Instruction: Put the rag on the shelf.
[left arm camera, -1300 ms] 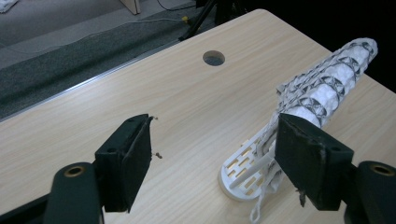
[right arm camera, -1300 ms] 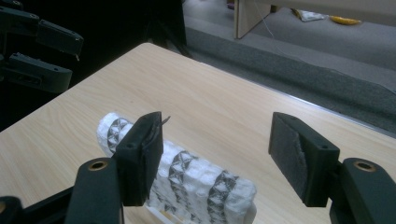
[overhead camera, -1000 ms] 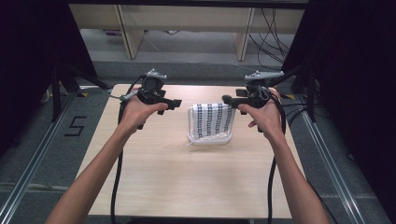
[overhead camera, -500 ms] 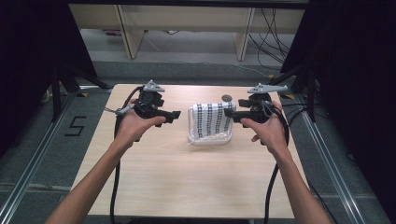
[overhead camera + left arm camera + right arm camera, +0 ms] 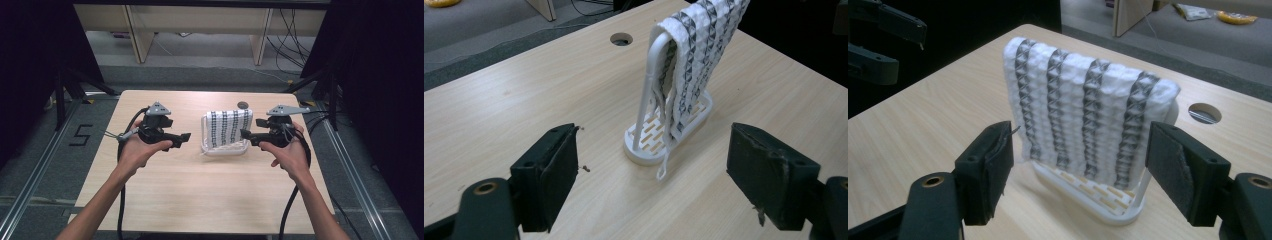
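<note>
A white towel with dark zigzag stripes [image 5: 229, 127] hangs over the hoop of a small white rack [image 5: 223, 149] at the table's middle. My left gripper [image 5: 186, 136] is held just left of it, jaws open and pointing at the rack's end. In the left gripper view the gripper [image 5: 654, 150] frames the rack's slotted base [image 5: 644, 150] and the towel [image 5: 696, 55] edge-on. My right gripper [image 5: 244, 134] is open at the towel's right side. In the right gripper view the gripper [image 5: 1083, 145] faces the towel's broad face [image 5: 1083, 110], with the rack [image 5: 1098, 200] below.
The light wooden table [image 5: 200, 195] has a round cable hole [image 5: 243, 105] just behind the rack. Black curtains flank both sides, and cables lie on the floor beyond. A "5" is marked on the floor [image 5: 80, 135] at the left. The left gripper's jaws [image 5: 878, 45] show far off in the right gripper view.
Both hands have come nearer the person and lowered. The grippers have turned inward, so their jaws now point at the rack from either side. The towel and rack stay put.
</note>
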A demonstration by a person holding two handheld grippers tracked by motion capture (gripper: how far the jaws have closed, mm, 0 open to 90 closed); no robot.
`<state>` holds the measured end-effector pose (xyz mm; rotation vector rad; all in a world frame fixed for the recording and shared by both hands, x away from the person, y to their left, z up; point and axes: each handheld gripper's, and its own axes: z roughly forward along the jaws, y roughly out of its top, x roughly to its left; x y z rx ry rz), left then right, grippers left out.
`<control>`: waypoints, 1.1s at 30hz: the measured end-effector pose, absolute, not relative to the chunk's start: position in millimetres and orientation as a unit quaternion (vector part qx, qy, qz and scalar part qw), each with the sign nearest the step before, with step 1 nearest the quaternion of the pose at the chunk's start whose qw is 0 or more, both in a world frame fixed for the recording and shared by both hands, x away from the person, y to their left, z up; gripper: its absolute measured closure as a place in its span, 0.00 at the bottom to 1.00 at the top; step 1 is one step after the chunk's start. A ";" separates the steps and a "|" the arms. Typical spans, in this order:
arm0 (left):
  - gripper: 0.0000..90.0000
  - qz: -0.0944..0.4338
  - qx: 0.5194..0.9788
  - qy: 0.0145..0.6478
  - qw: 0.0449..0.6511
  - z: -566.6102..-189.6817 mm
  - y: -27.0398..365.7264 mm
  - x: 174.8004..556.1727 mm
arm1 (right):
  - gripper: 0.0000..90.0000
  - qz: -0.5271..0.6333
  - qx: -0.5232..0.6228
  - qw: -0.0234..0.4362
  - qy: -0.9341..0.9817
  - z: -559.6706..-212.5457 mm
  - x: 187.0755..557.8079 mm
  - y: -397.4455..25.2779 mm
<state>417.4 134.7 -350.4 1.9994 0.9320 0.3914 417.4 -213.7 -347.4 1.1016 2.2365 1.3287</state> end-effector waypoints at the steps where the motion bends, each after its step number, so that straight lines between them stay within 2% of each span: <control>1: 0.22 0.158 0.803 0.374 0.436 -351.7 135.5 415.9 | 0.32 0.462 0.382 0.158 0.785 -348.3 416.0 -213.8; 25: 0.20 0.146 0.806 0.354 0.452 -392.2 145.2 381.2 | 0.31 0.465 0.381 0.142 0.787 -378.9 386.9 -214.8; 27: 0.20 0.145 0.810 0.348 0.449 -397.1 145.3 378.1 | 0.31 0.456 0.376 0.150 0.792 -382.3 385.1 -216.6; 29: 0.20 0.140 0.815 0.343 0.445 -402.3 144.9 375.5 | 0.31 0.457 0.387 0.136 0.789 -385.3 381.3 -216.6; 30: 0.20 0.140 0.819 0.340 0.441 -404.2 144.6 374.5 | 0.31 0.459 0.375 0.150 0.791 -388.1 382.7 -218.1; 33: 0.20 0.142 0.822 0.337 0.437 -408.1 144.6 372.1 | 0.31 0.465 0.376 0.139 0.790 -393.3 379.8 -217.6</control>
